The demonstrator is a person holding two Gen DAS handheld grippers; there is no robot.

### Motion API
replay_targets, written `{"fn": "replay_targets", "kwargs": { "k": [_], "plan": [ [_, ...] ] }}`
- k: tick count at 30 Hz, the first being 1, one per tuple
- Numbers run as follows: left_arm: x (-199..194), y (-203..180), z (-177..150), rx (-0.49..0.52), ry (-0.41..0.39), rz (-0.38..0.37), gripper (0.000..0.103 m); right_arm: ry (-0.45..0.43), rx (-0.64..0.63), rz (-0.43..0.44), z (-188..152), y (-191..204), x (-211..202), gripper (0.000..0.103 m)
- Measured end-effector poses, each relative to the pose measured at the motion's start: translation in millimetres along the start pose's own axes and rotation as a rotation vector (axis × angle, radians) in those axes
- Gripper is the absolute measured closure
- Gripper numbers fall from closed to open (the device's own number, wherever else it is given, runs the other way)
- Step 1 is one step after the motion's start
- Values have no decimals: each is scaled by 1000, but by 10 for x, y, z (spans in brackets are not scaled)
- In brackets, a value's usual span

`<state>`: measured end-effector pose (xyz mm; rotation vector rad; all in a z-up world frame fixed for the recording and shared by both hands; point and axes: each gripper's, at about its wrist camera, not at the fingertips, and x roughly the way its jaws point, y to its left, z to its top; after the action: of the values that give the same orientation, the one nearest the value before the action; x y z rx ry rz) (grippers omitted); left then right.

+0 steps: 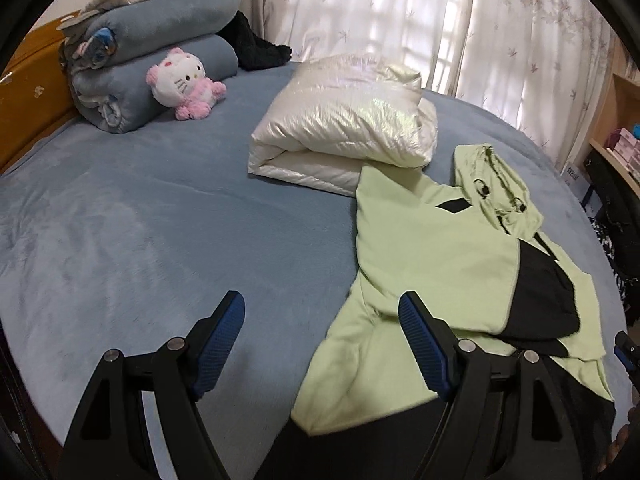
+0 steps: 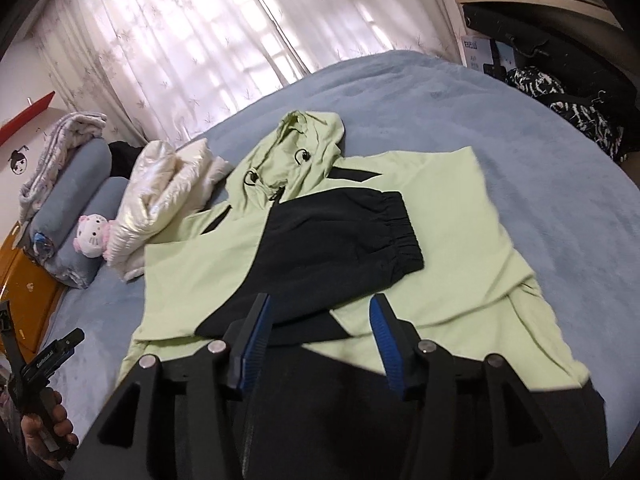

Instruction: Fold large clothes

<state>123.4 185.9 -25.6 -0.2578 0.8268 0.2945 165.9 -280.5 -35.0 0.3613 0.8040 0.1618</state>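
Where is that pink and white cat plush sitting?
In both views the plush sits on the bed's far left, leaning against the rolled blue blankets, left of the folded white jacket.

Left wrist view: raised over bed [image 1: 140, 220], angled down toward 12 o'clock; hoodie [image 1: 432, 248] near, at 3 o'clock. Right wrist view: close above hoodie [image 2: 460, 208], angled down, rolled. Shared: hoodie, white jacket [image 1: 344, 120], plush toy [image 2: 93, 236], curtains [image 2: 180, 40].

Green-black hoodie [image 2: 420, 208] flat on bed (sleeve folded across front).
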Motion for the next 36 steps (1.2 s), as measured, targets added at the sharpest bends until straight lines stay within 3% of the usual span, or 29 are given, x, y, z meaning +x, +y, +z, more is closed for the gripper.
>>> {"fn": "replay_targets", "kwargs": {
  "k": [13, 25, 28, 30, 36],
  "plan": [
    [-996, -42, -576, 70, -48, -8, 25, -65, 2, 34, -482, 50, -791, 43],
    [-1498, 115, -1076, 99, -44, -26, 25, -84, -54, 32, -971, 103, -1315, 43],
    [-1530, 154, -1186, 110, -22, -35, 24, -79, -90, 16, -1103, 113, -1422, 40],
    [-1503, 187, -1247, 123, 11, -50, 19, -67, -109, 7, -1174, 103, -1461, 32],
    [-1273, 358, -1429, 159, 149, -144, 18, 8, -137, -38, -1363, -172, -1550, 31]
  ]
}}
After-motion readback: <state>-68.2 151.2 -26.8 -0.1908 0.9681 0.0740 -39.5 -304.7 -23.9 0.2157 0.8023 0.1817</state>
